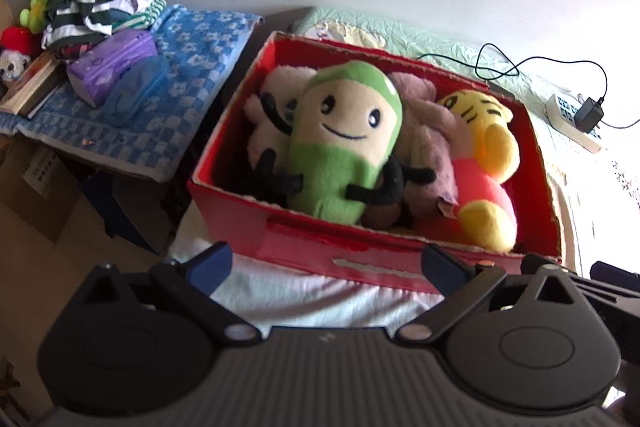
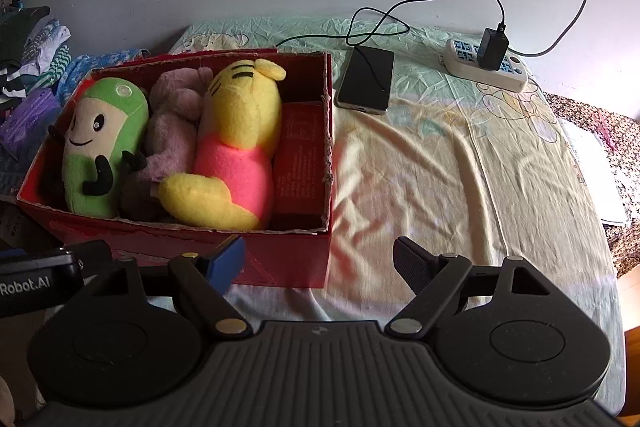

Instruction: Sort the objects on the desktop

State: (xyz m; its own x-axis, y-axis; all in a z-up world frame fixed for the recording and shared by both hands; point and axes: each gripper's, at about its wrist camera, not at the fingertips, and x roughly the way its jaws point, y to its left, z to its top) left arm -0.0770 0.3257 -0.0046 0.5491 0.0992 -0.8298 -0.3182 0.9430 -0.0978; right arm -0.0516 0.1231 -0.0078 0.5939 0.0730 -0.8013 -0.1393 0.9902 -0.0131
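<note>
Both hand-held grippers, left (image 1: pixel 326 263) and right (image 2: pixel 320 257), gape empty. Ahead, the soft, light plush toys (image 2: pixel 236 143) fill the box (image 2: pixel 288 259). Grip its stiff rim.

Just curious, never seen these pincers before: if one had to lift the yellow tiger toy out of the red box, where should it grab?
Probably the yellow tiger toy's round head, from above. It lies face-up along the red box's right side, the walls block its sides, and the soft head sticks up highest, narrower than the open right gripper.

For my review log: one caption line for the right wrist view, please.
Open right gripper empty above the bedsheet, beside the red box holding plush toys; phone charging nearby.
</note>
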